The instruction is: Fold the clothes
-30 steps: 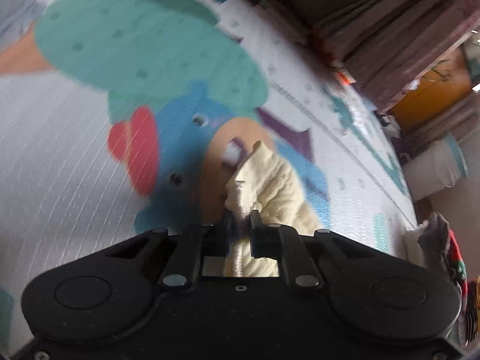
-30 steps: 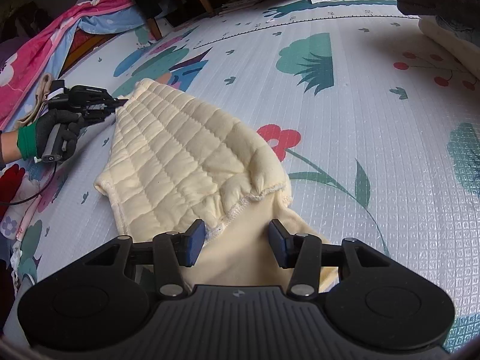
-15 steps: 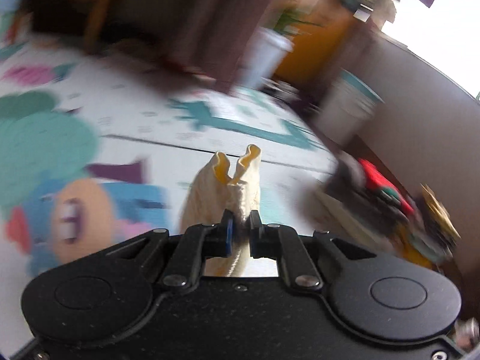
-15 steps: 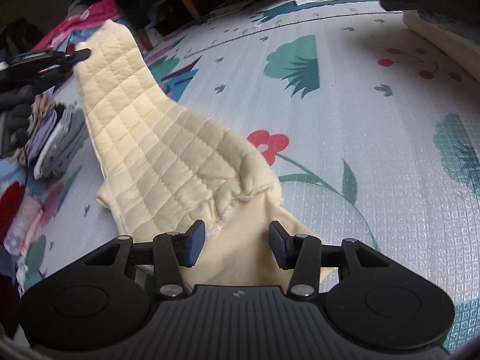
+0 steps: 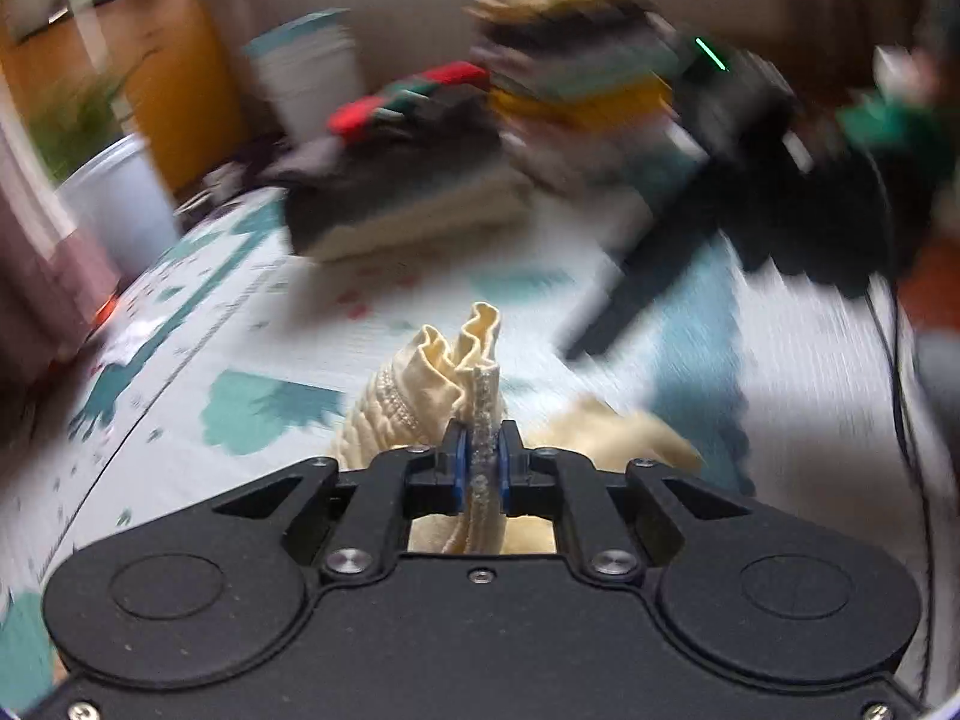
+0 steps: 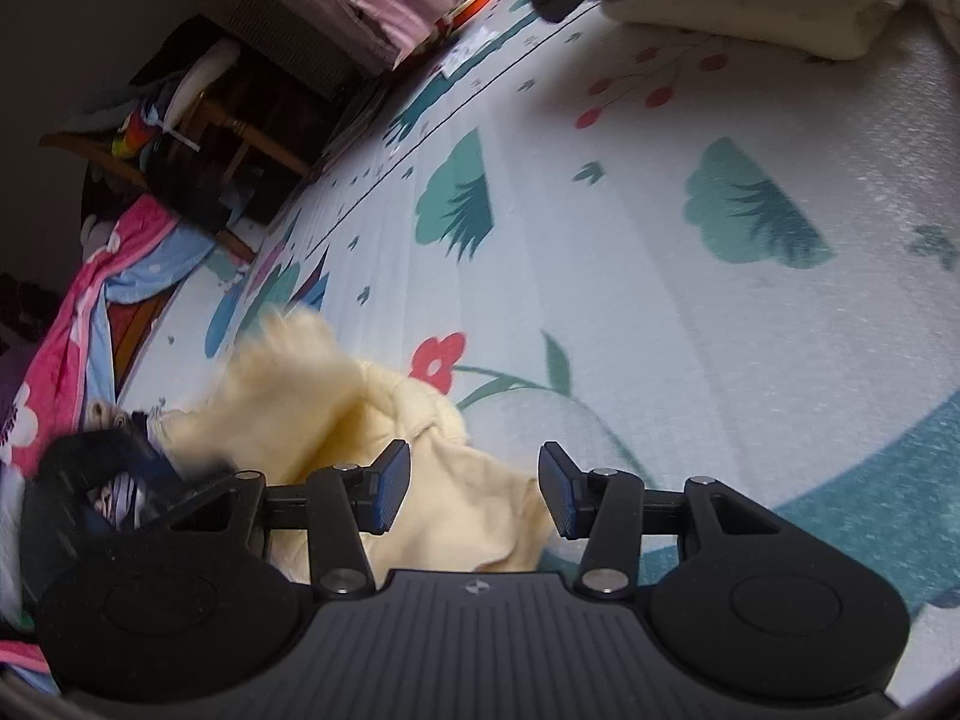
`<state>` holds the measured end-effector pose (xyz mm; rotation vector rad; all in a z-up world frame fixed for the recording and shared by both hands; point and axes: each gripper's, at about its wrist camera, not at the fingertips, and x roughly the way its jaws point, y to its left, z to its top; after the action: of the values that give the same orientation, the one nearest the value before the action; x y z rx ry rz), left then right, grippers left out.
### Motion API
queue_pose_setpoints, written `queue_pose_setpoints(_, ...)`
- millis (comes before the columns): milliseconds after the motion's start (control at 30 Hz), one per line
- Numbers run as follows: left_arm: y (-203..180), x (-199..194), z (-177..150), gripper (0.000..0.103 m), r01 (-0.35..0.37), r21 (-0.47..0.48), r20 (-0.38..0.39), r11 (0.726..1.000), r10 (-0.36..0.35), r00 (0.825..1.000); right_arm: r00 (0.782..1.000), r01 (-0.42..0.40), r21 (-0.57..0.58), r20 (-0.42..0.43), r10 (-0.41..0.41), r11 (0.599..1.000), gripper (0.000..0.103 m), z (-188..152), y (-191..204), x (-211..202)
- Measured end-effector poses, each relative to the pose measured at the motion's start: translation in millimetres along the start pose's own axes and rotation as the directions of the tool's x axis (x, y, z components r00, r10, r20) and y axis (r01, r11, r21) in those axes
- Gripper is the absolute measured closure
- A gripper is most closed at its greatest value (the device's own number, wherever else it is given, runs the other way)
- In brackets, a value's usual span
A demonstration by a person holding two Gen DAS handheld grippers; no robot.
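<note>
A cream quilted garment point(image 5: 438, 372) lies on the patterned play mat point(image 6: 660, 276). My left gripper point(image 5: 480, 462) is shut on a bunched, stitched edge of it, which stands up in folds past the pads. My right gripper point(image 6: 474, 486) hangs open over the garment's other end point(image 6: 456, 516); the cloth lies below the gap and the pads do not press it. In the left wrist view the right gripper point(image 5: 594, 330) is a dark blur at the upper right, held by a black-gloved hand point(image 5: 840, 228). The left gripper point(image 6: 120, 468) shows blurred at the lower left of the right wrist view.
Stacks of folded clothes point(image 5: 420, 180) stand on the mat beyond the garment, with a taller pile point(image 5: 576, 60) behind. Folded cream cloth point(image 6: 750, 6) lies at the mat's far side. A pink blanket point(image 6: 72, 348) and a wooden chair point(image 6: 240, 132) lie off the mat's left edge.
My left gripper has swung across and rolled, carrying the garment's edge up and over toward the right gripper. The cloth now bunches close to the right gripper, which has rolled and shifted a little.
</note>
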<state>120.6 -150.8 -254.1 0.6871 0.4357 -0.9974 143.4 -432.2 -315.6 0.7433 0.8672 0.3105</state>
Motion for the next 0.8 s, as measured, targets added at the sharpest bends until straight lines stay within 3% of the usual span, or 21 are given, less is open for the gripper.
queue_pose_setpoints(67,-17.2,5.9,-2.6,0.096,0.001,0.081,-0.006,0.997,-0.001,1.000,1.000,0.003,0.007,0.008,-0.003,1.000,0.054,1.0,-3.8,-1.9)
queue_pose_setpoints(267,-51.5,26.3,-5.4,0.092,0.000,0.209,-0.072,0.978,0.016,0.997,0.999,0.002,-0.012,0.033,-0.002,1.000,0.054,7.4,-3.9,-5.3)
queue_pose_setpoints(367,-54.6,13.2,-2.1,0.073,0.103,0.183,-0.039,0.978,-0.097,0.994,0.998,0.021,-0.070,0.055,-0.017,0.997,0.054,12.6,5.6,-7.5)
queue_pose_setpoints(500,-27.9,-23.7,3.1,0.072,0.152,0.080,-0.001,0.985,-0.153,0.988,0.998,0.037,-0.286,0.068,-0.019,0.958,0.056,16.2,45.8,-3.2)
queue_pose_setpoints(533,-16.6,-31.4,-0.1,0.073,0.124,0.043,-0.001,0.991,-0.124,0.992,0.998,0.033,-0.350,0.062,-0.012,0.936,0.057,15.6,59.0,0.8)
queue_pose_setpoints(633,34.9,-37.2,-16.1,0.072,-0.050,-0.069,-0.034,0.996,0.048,0.998,0.999,0.013,-0.488,0.046,0.011,0.873,0.059,10.4,92.0,15.5)
queue_pose_setpoints(700,75.6,-32.6,-33.3,0.072,-0.148,-0.163,-0.075,0.976,0.137,0.988,0.999,-0.005,-0.569,0.026,0.023,0.823,0.059,3.8,112.7,27.4)
queue_pose_setpoints(800,123.9,-22.1,-64.0,0.073,-0.181,-0.319,-0.075,0.930,0.165,0.983,1.000,-0.025,-0.669,-0.012,0.023,0.743,0.059,-9.0,139.6,45.5)
